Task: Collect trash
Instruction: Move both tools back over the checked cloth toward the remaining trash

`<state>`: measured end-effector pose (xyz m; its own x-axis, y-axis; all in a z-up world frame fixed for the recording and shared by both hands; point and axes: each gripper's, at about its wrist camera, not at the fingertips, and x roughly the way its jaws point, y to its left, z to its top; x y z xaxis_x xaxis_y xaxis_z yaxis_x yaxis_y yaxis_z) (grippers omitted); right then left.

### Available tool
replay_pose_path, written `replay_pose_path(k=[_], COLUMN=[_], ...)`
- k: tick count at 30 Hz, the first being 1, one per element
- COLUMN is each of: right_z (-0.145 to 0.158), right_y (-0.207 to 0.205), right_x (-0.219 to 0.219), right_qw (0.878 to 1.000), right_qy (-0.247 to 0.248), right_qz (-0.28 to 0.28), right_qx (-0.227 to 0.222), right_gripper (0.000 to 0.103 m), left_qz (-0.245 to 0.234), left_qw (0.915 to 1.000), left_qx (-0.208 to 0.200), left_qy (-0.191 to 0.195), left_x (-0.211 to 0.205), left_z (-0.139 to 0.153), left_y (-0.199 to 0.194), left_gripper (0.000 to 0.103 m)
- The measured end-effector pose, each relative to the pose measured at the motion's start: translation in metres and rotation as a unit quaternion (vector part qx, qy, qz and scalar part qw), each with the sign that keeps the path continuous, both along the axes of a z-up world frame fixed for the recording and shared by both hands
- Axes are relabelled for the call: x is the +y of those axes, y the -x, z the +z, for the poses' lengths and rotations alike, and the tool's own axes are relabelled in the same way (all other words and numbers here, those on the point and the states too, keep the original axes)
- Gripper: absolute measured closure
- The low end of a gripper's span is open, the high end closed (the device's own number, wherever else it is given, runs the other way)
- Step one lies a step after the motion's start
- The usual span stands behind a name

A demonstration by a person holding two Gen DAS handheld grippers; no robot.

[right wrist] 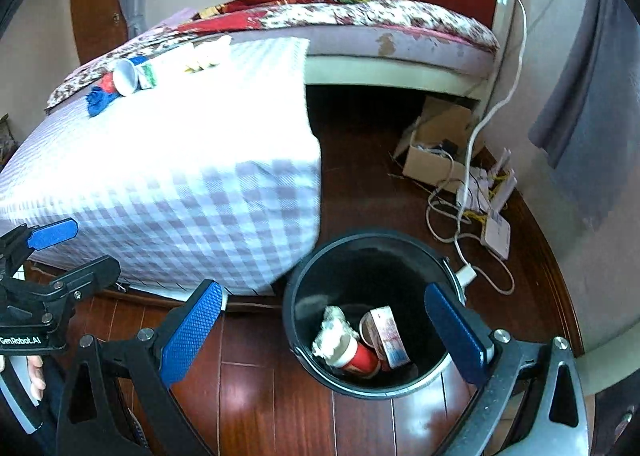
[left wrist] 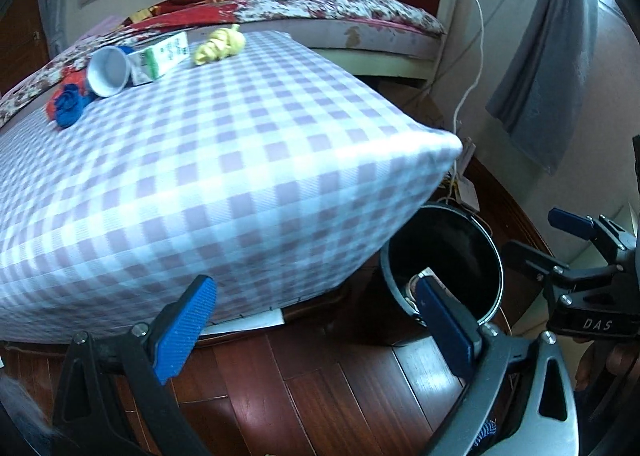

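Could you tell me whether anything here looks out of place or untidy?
Yes: a paper cup lies tipped on its side on the checked tablecloth, beside a carton and crumpled yellow wrapper. Cables sprawl across the floor.

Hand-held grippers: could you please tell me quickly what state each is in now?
Left hand-held gripper: open, holding nothing.
Right hand-held gripper: open, holding nothing, above the bin.

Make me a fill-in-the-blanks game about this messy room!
1. The black bin stands on the ____ floor.
2. The paper cup on the checked cloth lies on its ____.
3. Both grippers, left gripper and right gripper, are ____.

Missing words: wooden; side; open
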<state>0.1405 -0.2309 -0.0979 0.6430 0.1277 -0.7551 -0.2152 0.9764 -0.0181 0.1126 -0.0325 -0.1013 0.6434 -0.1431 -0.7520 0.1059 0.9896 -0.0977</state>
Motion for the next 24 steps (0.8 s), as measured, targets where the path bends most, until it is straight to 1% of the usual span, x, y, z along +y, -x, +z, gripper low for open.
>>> replay_pose_path(k=[10, 14, 16, 21, 24], right_z=[0.028, 0.042, 0.050, 0.067, 0.076], right_y=[-0.011, -0.026, -0.032, -0.045, -0.053], right_x=[0.037, 0.054, 0.065, 0.097, 0.111], right_qw=[0.998, 0.997, 0.996, 0.994, 0.993], right_qy=[-0.020, -0.034, -0.041, -0.031, -0.028], right_qz=[0.033, 0.041, 0.056, 0.082, 0.087], right_qx=[-0.046, -0.051, -0.054, -0.064, -0.070], right_gripper=[0.001, 0.001, 0.001, 0.001, 0.001], left_qz=[0.041, 0.063, 0.074, 0.107, 0.123], left_qw=[0.9984, 0.9970, 0.9960, 0.9919, 0.9896], left_qx=[-0.035, -0.043, -0.046, -0.064, -0.067], left_qy=[-0.016, -0.014, -0.018, -0.025, -0.031], left_x=[0.045, 0.073, 0.083, 0.114, 0.132], left_z=[0.027, 0.039, 0.045, 0.062, 0.069], left_y=[0.002, -0.006, -0.011, -0.023, -0.029], left_gripper=[0.003, 0.003, 0.003, 0.003, 0.003])
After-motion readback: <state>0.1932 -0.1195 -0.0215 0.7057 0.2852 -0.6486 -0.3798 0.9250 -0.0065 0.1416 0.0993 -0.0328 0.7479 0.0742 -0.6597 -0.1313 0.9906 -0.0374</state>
